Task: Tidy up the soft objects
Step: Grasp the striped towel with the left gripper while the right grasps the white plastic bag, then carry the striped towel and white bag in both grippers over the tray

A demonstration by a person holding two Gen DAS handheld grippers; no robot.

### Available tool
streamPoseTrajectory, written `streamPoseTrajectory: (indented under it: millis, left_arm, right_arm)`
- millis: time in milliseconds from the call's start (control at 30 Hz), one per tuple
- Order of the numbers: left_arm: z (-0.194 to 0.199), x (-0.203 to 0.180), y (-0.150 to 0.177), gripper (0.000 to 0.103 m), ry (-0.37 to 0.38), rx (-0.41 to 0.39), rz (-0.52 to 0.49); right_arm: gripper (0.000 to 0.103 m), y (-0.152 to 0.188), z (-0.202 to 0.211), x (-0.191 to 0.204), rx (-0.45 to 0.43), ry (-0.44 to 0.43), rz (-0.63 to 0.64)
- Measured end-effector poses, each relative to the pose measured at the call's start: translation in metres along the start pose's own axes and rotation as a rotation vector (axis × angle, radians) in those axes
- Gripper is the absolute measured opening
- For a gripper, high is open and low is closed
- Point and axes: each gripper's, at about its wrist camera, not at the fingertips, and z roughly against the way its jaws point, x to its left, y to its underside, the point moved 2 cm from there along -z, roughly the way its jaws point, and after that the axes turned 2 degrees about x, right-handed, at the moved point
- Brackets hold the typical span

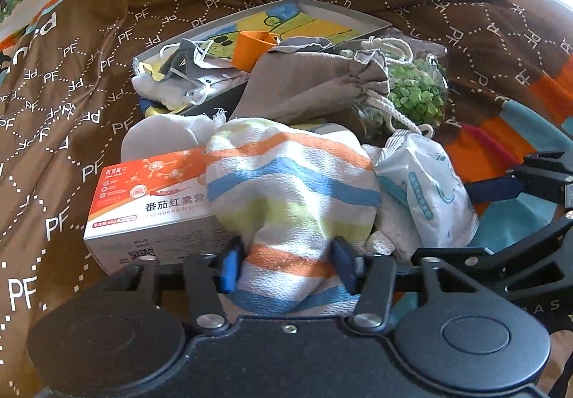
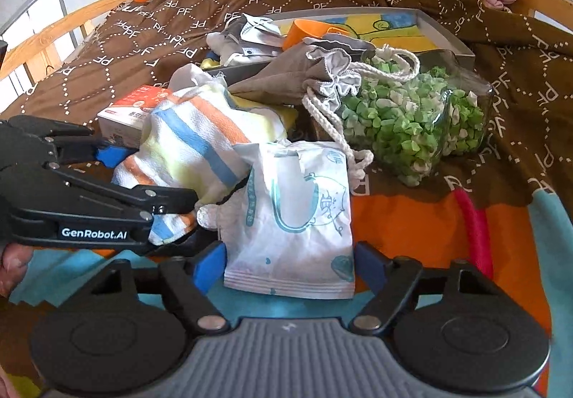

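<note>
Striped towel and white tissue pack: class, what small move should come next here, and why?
Probably lift the striped towel clear of the orange box: the left gripper already pinches it, while the right gripper only straddles the white tissue pack, jaws open.

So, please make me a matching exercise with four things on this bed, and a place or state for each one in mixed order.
Things:
1. striped towel
2. white packet
3. orange cup
4. grey drawstring bag

Places or states:
A. in the shallow grey tray
B. lying against the jar of green bits
C. between the left gripper's fingers
D. between the right gripper's open fingers

Pairs: 1-C, 2-D, 3-A, 4-B
</note>
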Motion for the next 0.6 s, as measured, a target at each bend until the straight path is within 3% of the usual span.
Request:
streamPoseTrajectory:
  millis: [133,233,600]
  left_arm:
    - [0.002,0.000,0.000,0.026,0.031,-0.008,0.011]
    - [0.003,0.000,0.000,0.021,0.040,-0.021,0.037]
    - [0.025,0.012,-0.006,0.019,0.048,-0.131,0.141]
  right_arm:
    - [0.079,-0.001,0.002,0.001,-0.010,-0.005,-0.006]
    - [0.078,-0.002,0.004,0.003,-0.020,-0.010,0.002]
    - [0.076,-0.003,0.013,0.009,-0.066,-0.005,0.031]
